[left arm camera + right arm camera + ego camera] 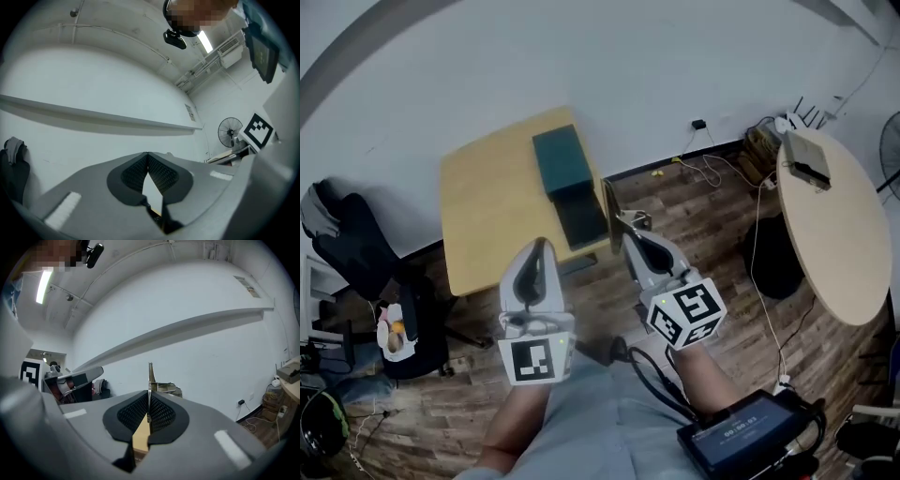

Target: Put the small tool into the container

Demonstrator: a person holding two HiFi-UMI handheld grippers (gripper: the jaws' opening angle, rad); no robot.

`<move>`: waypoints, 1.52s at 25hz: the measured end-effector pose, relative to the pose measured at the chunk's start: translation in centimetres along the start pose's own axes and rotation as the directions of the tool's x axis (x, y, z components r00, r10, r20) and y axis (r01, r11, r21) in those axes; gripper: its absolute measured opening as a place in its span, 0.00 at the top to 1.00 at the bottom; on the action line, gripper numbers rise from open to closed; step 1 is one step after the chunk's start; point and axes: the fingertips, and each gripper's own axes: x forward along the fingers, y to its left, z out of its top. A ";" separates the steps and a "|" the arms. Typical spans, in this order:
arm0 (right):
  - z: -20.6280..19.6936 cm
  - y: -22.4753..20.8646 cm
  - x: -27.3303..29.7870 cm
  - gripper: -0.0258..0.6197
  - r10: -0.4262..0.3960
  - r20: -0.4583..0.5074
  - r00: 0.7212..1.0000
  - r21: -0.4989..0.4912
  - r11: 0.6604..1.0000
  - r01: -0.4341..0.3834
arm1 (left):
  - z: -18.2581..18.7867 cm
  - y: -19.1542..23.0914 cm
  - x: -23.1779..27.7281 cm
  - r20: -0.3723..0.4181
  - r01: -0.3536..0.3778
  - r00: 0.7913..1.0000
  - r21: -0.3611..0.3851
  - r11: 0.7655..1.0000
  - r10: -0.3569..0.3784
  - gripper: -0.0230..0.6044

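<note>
A dark green box-shaped container [560, 157] sits on the square wooden table [492, 220], with a darker flat part [581, 217] lying in front of it at the table's near edge. My right gripper [631, 234] is shut on a small thin metal tool [630, 220], held up just off the table's near right corner. In the right gripper view the tool's blade [150, 373] sticks straight up from between the closed pads [161, 413]. My left gripper [542, 246] hovers over the table's near edge, left of the container, shut with nothing in it [147, 155].
A round table [839, 239] with a flat device [811, 159] stands to the right. A black chair [347, 239] with clutter is at the left. Cables [712, 171] lie on the wooden floor by the wall. A screen [750, 436] hangs at the person's waist.
</note>
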 end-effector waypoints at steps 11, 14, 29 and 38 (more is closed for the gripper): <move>-2.4 -1.5 9.9 0.96 0.011 -0.110 0.994 0.013 1.000 -0.010 | -4.4 8.3 4.3 -0.067 -0.070 0.995 -0.023 0.997 0.068 0.95; -4.2 -2.3 12.3 0.96 0.012 -0.176 0.984 0.033 0.999 -0.006 | -6.0 10.1 6.1 -0.091 -0.077 0.993 -0.037 0.996 0.073 0.95; -17.8 -6.3 19.0 0.96 0.080 -0.525 0.847 0.393 0.906 0.158 | -15.4 15.6 10.8 -0.235 -0.090 0.970 -0.083 0.992 0.069 0.95; -20.4 -7.7 22.4 0.96 0.186 -0.609 0.771 0.548 0.802 0.239 | -17.9 19.7 12.9 -0.264 -0.127 0.959 -0.080 0.989 0.102 0.95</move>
